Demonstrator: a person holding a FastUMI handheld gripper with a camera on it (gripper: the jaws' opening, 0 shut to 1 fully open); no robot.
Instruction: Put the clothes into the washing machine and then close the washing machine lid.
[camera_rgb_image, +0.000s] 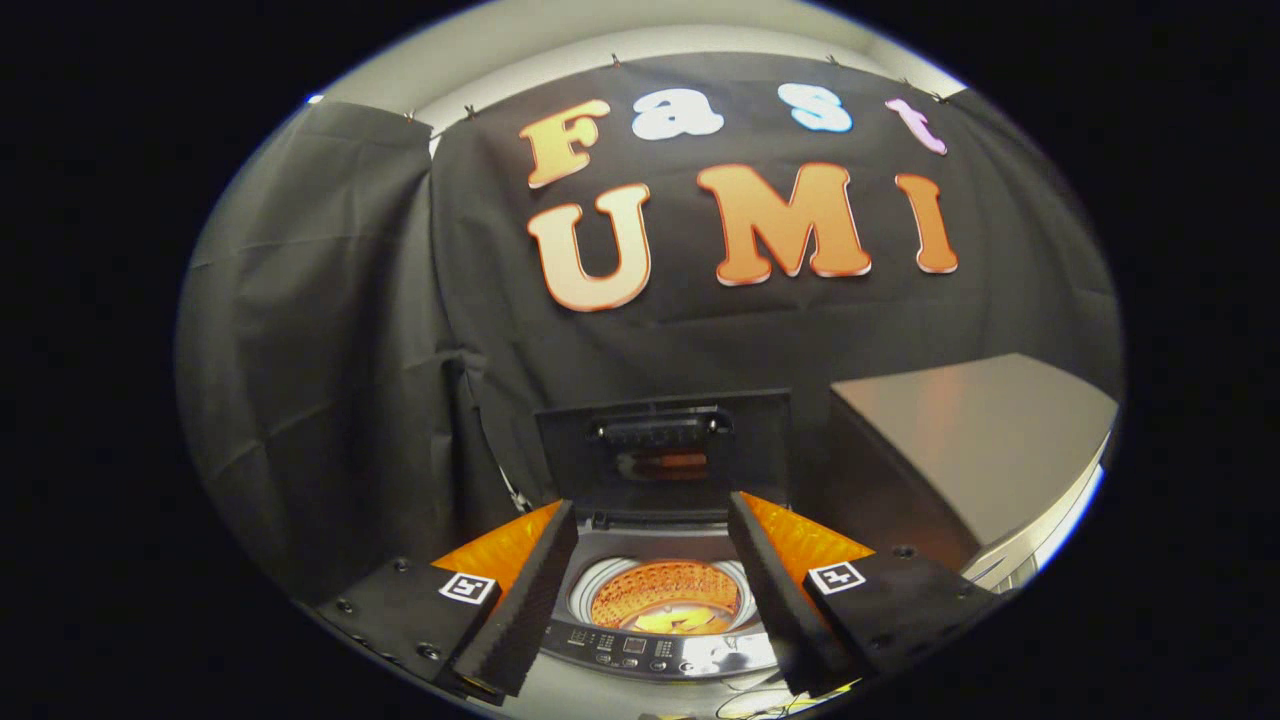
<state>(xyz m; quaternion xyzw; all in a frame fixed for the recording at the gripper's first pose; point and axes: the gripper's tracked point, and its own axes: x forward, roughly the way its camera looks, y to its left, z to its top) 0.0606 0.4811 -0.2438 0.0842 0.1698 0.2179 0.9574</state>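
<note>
A top-loading washing machine (700, 545) stands just below and ahead of my gripper (650, 503). Its dark lid (663, 450) is raised upright behind the opening. The round drum (665, 595) shows between my two fingers, lit orange inside. A yellowish patch (680, 621) lies at the drum's bottom; I cannot tell whether it is cloth. The control panel (640, 650) with its buttons runs along the machine's near edge. My gripper is open, its fingers wide apart over the opening with nothing between them.
A large grey box-shaped appliance (980, 440) stands right of the washing machine, its top higher than the opening. Black cloth (330, 350) hangs close behind and to the left of the machine. Thin cables (770, 705) lie near the machine's front.
</note>
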